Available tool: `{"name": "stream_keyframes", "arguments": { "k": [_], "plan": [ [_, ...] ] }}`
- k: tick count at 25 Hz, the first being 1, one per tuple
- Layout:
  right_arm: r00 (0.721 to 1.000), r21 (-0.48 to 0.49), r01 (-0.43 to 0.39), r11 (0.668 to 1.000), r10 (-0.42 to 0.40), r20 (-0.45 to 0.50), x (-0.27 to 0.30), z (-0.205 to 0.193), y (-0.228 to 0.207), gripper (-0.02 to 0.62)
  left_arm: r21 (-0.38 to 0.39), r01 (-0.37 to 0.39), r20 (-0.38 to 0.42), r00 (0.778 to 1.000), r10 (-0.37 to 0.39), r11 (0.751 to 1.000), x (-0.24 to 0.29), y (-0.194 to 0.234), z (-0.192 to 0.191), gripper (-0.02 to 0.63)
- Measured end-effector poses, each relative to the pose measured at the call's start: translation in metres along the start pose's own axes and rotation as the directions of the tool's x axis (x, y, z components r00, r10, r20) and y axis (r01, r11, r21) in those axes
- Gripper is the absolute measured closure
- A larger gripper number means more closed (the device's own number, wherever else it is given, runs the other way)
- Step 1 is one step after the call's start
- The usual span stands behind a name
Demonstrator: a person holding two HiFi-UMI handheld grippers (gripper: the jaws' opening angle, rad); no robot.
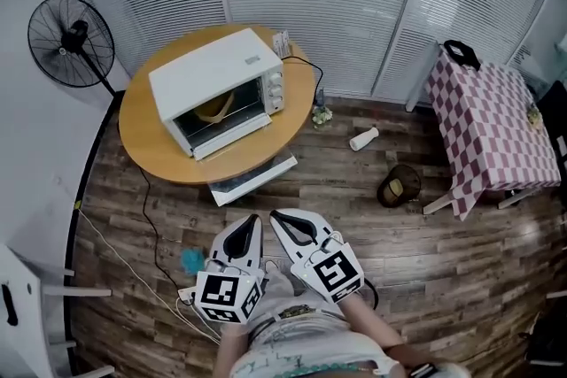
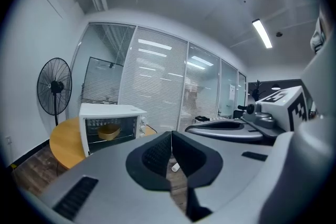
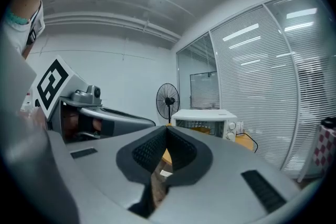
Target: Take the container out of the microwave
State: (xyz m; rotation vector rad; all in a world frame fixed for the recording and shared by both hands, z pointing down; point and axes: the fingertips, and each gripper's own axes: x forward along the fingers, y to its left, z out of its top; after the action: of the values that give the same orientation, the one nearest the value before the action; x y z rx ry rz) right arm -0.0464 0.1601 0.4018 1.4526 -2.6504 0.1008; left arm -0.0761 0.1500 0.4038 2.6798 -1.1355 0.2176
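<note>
A white microwave oven (image 1: 220, 87) stands on a round wooden table (image 1: 151, 148), its glass door closed. Through the glass a yellow container (image 1: 213, 109) shows inside, also seen as a yellow container (image 2: 108, 132) in the left gripper view. My left gripper (image 1: 251, 225) and right gripper (image 1: 278, 219) are held side by side near my body, well short of the table. Both are shut with nothing between the jaws. In the right gripper view the microwave (image 3: 206, 121) sits far ahead, beyond the right gripper (image 3: 166, 131). The left gripper (image 2: 170, 136) points toward the floor past the oven.
A black standing fan (image 1: 71, 42) is left of the table. A power cord (image 1: 151, 226) runs from the table across the wooden floor. A checked tablecloth table (image 1: 493, 130) stands at the right, with a white bottle (image 1: 363, 138) and a dark basket (image 1: 400, 185) on the floor.
</note>
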Motion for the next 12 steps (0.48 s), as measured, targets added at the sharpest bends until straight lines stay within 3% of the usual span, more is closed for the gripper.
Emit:
{"name": "stream_keyframes", "arguments": {
  "k": [12],
  "plan": [
    [1.0,0.007,0.018,1.0,-0.018,-0.013,0.068,0.01,-0.017,0.603,-0.008,0.024,-0.015,1.0,-0.025,1.0,0.032,0.06,0.01,0.591]
  ]
}}
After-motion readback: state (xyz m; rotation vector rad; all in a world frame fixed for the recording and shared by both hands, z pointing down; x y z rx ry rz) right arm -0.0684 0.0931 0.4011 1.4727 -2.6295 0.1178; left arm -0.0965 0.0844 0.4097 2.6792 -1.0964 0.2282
